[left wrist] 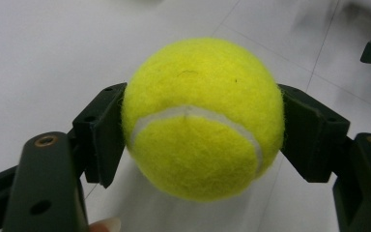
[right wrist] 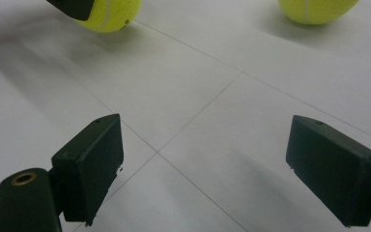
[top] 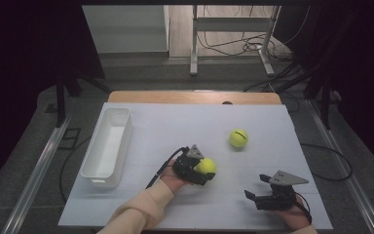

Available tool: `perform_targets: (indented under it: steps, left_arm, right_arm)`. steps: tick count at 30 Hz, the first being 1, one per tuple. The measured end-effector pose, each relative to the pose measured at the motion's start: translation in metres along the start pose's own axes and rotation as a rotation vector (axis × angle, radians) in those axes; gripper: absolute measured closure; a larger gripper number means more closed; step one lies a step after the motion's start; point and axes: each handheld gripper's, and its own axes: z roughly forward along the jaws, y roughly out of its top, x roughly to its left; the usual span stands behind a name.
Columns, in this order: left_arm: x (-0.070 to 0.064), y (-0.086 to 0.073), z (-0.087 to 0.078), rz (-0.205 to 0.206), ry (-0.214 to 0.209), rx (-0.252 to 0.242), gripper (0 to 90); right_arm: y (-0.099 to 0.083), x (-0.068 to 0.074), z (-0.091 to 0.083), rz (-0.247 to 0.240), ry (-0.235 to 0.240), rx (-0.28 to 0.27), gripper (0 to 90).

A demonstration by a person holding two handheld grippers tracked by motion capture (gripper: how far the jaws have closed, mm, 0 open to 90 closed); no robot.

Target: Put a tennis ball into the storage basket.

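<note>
Yellow tennis ball [left wrist: 203,121] sits clamped in left hand-held gripper [left wrist: 200,130].

Two tennis balls: one ball [top: 206,166] at the lower centre of the high view, a second ball [top: 238,138] just right of centre.

One white bin [top: 108,146] at the left of the high view.

One white table [top: 175,126] across the middle of the frame.

Two grippers: the left gripper [top: 195,168] at lower centre, the right gripper [top: 271,192] at lower right. Each has two black jaws, four in all, and each carries one grey three-cornered plate, two in all.

Two hands at the bottom edge of the high view, and one cream sleeve [top: 136,212] at lower left of centre.

One metal stand [top: 231,24] at the upper centre, behind the table.
</note>
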Motion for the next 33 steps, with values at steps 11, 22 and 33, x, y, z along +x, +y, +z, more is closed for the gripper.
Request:
perform_targets:
  steps: [11, 22, 33]
  left_arm:
    - [0.001, 0.001, -0.013, -0.012, 0.004, -0.038, 26.2]
    - [0.006, 0.0, -0.025, -0.016, 0.015, -0.063, 26.2]
    - [0.009, 0.001, -0.033, -0.022, 0.023, -0.083, 26.2]
  right_arm:
    - [0.0, 0.0, 0.0, -0.003, 0.001, -0.002, 13.7]
    - [0.0, 0.0, 0.0, -0.002, 0.002, -0.005, 13.7]
    - [0.0, 0.0, 0.0, -0.003, 0.002, -0.004, 13.7]
